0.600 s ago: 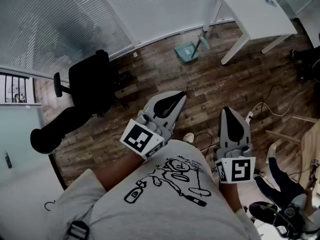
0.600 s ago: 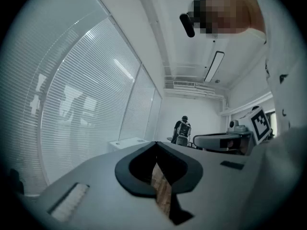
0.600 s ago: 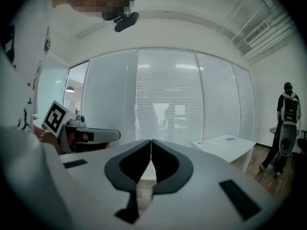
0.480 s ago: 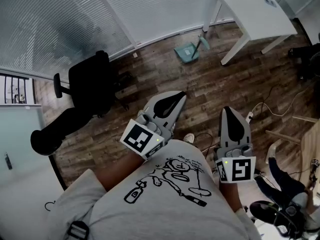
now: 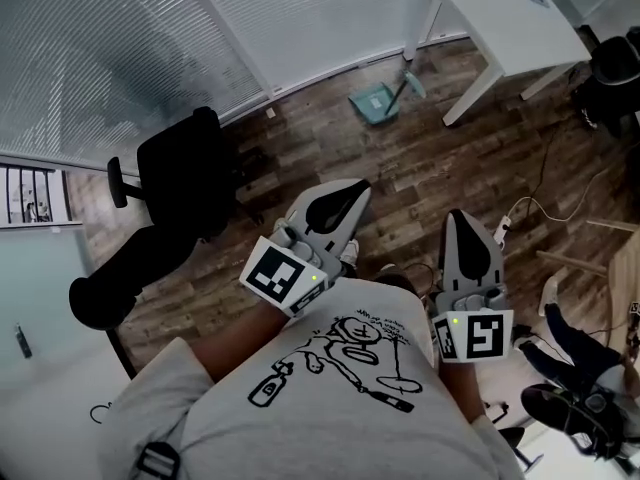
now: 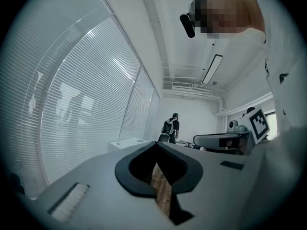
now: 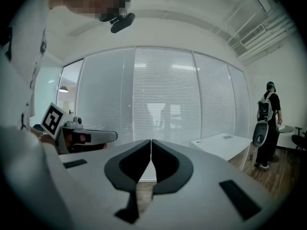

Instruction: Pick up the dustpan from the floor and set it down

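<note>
Looks like an office to me. Long glass walls covered in blinds (image 5: 150,28), a plain white desk (image 5: 510,18) on a wood-look floor (image 5: 470,158), and a black swivel chair (image 5: 185,168) parked by the windows. A power strip (image 5: 500,230) lies on the floor with cables running off it. Up top there's a strip light (image 6: 211,69) and bare ducting (image 7: 254,32), typical open-plan workplace stuff.

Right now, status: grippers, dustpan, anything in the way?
Left gripper shut, empty; right gripper shut, empty. Dustpan on the floor by the white table, untouched. Office chair off left, not between.
</note>
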The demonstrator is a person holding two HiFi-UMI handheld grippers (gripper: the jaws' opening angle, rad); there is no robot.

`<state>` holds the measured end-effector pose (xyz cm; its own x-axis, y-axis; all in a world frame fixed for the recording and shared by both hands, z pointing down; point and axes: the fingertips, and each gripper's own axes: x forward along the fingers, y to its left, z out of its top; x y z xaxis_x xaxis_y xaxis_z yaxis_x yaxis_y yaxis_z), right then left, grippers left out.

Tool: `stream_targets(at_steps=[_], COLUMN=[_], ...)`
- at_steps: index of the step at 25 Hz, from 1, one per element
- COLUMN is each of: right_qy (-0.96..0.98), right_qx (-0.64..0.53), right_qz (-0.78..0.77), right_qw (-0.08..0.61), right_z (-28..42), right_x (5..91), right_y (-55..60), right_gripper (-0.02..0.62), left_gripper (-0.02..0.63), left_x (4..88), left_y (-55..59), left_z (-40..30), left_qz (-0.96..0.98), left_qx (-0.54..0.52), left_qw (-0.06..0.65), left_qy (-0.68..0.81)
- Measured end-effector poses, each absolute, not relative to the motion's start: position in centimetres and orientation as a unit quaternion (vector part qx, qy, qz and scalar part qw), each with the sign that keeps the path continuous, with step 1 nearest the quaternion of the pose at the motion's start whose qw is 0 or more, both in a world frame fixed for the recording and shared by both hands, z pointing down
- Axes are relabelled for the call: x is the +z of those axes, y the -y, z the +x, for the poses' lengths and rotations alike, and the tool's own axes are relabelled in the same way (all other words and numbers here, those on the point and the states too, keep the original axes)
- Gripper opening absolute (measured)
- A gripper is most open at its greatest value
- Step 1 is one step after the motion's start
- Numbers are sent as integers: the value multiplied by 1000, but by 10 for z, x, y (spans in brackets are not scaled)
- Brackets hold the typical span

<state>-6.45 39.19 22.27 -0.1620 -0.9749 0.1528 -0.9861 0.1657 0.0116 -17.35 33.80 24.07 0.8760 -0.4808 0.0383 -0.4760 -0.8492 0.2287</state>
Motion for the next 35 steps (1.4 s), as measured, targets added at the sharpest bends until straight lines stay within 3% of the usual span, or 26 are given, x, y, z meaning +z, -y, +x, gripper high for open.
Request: stream_targets(at_steps=[16, 35], right_qy=[755, 771], right_qx=[53, 63], right_qz=[650, 631], right_qw=[67, 58], right_z=[-85, 22], right_x=[234, 233], right_y=[-372, -284], right_gripper=[6, 6], left_gripper=[2, 2], left_x=[251, 245], left_y=[-318, -235], left_z=[-195, -92], left_qz=[960, 953], left_qx=[-11, 0], left_qw=[126, 122], left_qy=[248, 276])
